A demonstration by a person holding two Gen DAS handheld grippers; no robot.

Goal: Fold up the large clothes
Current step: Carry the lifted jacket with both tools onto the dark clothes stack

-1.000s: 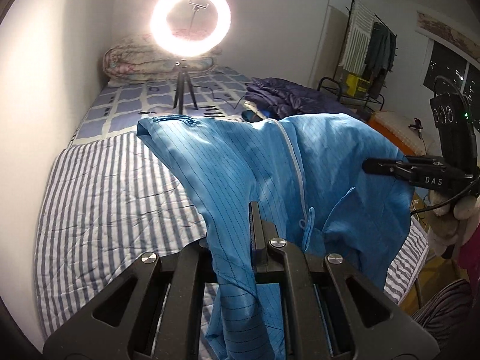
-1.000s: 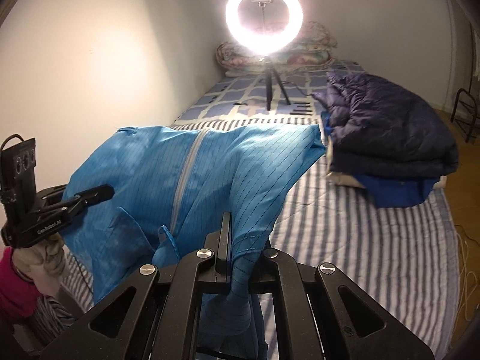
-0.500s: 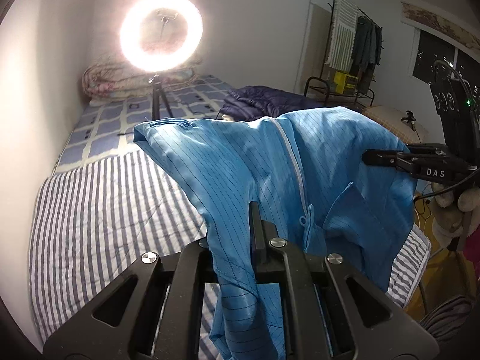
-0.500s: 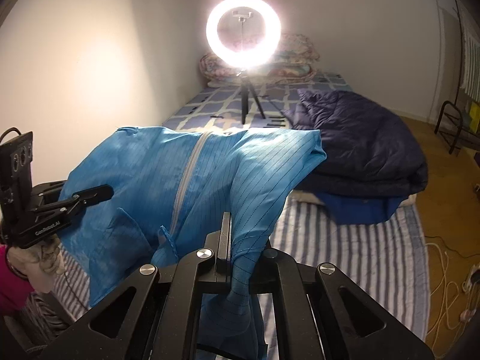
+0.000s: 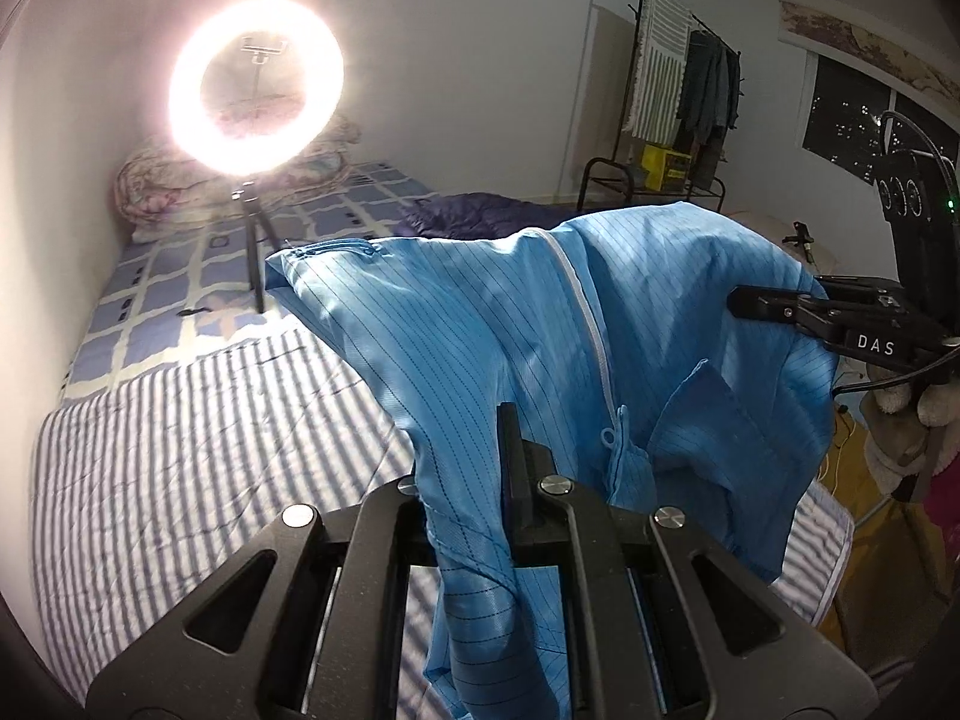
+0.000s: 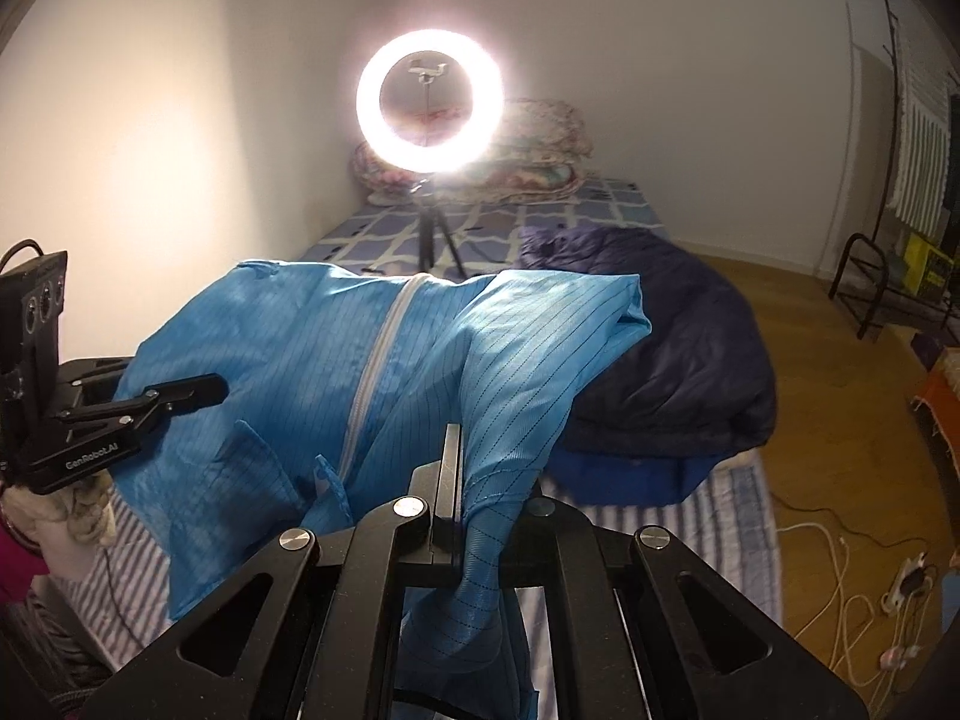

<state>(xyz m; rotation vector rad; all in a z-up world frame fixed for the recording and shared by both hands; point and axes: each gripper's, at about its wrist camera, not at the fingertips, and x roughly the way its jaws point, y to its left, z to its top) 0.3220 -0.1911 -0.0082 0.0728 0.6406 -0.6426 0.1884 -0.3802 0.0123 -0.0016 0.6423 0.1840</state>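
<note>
There, above the striped bed [image 5: 180,450], a blue pinstriped garment [image 5: 480,348] hung stretched between the two tools, its pale zipper [image 6: 375,360] running down the middle. The left gripper [image 5: 510,420] had its jaws clamped tight on one bunched edge of the cloth, and the right gripper [image 6: 450,438] was pinched closed on the other edge, fabric trailing down over its frame. A lit ring light [image 6: 429,102] stood on its tripod farther up the bed, and a dark navy quilt [image 6: 660,348] lay folded just beyond the garment.
</note>
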